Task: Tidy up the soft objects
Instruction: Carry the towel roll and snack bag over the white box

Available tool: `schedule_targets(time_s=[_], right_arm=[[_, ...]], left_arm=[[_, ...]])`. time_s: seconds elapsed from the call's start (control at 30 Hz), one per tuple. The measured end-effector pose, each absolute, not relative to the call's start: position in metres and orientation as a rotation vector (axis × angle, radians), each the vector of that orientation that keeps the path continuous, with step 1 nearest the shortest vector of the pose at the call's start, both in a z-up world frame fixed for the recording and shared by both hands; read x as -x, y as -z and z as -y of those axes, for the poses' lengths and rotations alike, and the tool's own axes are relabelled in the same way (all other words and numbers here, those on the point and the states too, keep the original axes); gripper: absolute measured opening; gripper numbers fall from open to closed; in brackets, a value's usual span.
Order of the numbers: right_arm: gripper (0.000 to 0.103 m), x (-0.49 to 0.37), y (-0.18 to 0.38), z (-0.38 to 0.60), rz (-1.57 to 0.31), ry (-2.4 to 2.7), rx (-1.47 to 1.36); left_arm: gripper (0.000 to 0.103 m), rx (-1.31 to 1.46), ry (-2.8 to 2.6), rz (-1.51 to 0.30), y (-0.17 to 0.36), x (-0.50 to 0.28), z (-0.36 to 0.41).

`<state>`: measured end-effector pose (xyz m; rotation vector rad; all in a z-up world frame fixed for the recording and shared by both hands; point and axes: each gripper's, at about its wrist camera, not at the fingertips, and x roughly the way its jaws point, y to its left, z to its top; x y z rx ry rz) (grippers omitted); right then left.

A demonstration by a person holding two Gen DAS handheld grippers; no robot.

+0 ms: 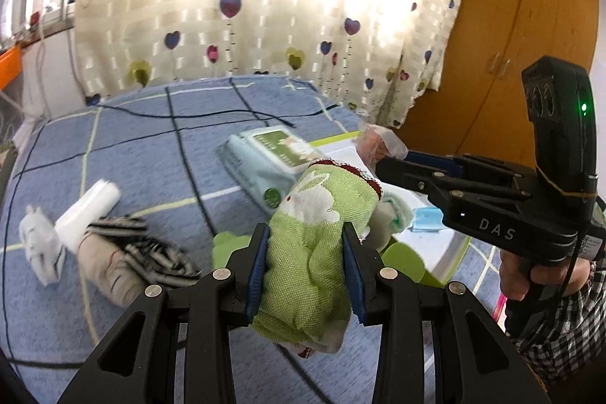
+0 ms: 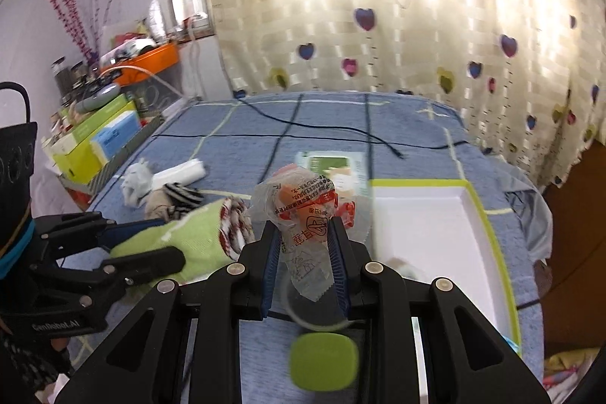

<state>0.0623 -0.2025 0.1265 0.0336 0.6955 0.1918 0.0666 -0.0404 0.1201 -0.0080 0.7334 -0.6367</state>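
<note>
My left gripper [image 1: 306,245] is shut on a rolled green cloth with a white rabbit print [image 1: 314,226], held above the blue bedspread [image 1: 151,158]. From the right wrist view the same green cloth [image 2: 181,241] shows at the left, between the left gripper's fingers. My right gripper [image 2: 305,235] is shut on a crumpled clear plastic wrapper with orange print [image 2: 306,211]; in the left wrist view that wrapper [image 1: 378,141] sticks out of the right gripper [image 1: 382,163]. A white tray with a green rim [image 2: 420,214] lies on the bed just right of the wrapper.
A pale wet-wipes pack [image 1: 265,161] lies on the bed. A striped cloth bundle [image 1: 125,256], a white roll [image 1: 91,211] and a small white item [image 1: 38,241] lie at the left. A black cable [image 2: 341,133] crosses the bed. Boxes [image 2: 98,139] stand left; a wooden wardrobe [image 1: 503,25] stands right.
</note>
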Motion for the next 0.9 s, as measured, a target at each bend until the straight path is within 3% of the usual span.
schedule_targets(time_s=[0.9], right_arm=[[0.027,-0.094,-0.088,0.319,-0.807,0.072,-0.077]], left_arm=[[0.035,-0.022,0.812,-0.856,-0.109,-0.169,0.175]])
